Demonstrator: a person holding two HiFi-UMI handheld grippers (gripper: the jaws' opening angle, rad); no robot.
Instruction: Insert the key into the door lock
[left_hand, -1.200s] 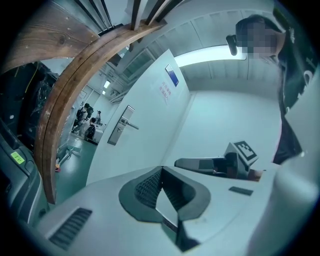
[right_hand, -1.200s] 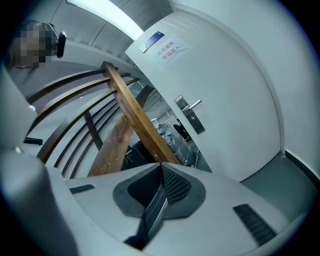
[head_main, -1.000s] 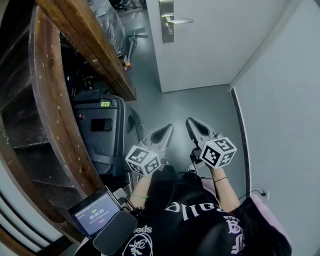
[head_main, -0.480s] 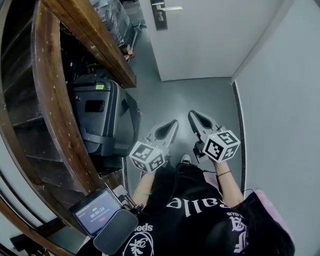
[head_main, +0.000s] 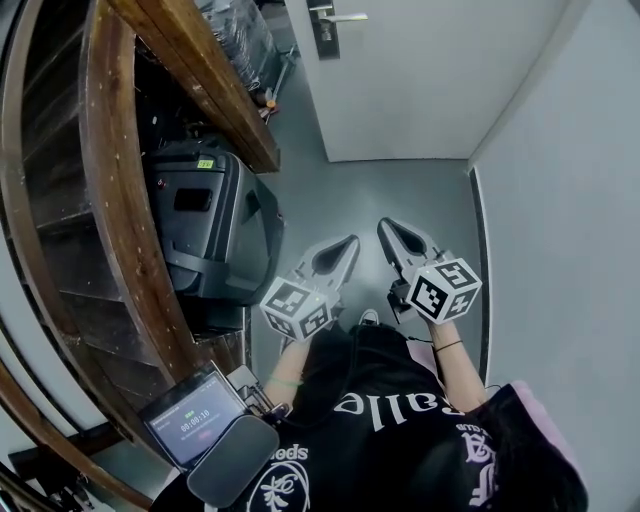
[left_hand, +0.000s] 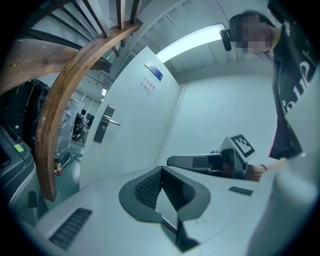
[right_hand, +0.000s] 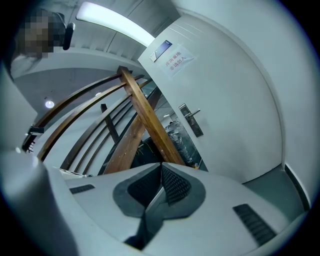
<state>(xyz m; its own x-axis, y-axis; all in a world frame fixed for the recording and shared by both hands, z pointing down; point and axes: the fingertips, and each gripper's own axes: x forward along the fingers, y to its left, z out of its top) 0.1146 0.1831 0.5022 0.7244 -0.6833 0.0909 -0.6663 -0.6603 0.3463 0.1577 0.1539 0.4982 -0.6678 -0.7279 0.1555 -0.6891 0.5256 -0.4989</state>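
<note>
We cannot make out a key in any view. The lock plate (head_main: 323, 22) sits at the left edge of the white door (head_main: 430, 70), far ahead across the grey floor (head_main: 400, 190). In the head view it is cut off by the top edge, and the keyhole is too small to see. Only the lever handle (head_main: 346, 16) shows clearly.

The left gripper (head_main: 347, 243) and right gripper (head_main: 385, 226) are held side by side at waist height, pointing towards the door and well short of it. In each gripper view the ribbed pads meet at the tips, with only a thin pale gap behind them, and we see nothing clamped there. Our hands are hidden under the marker cubes.

A paper notice (right_hand: 177, 60) with red characters and a small blue plate (right_hand: 162, 50) are fixed high on the door. Both are too small to read. The screen (head_main: 195, 425) at our chest shows a timer whose digits we cannot read with certainty. The white lettering on the black shirt is upside down and partly cut off.

To the left, a wooden staircase beam (head_main: 190, 70) slants across. A dark grey case (head_main: 205, 235) with a small green label (head_main: 205, 163) stands under it. Plastic-wrapped goods (head_main: 235, 30) lie beyond. A white wall (head_main: 570, 200) closes the right side.
</note>
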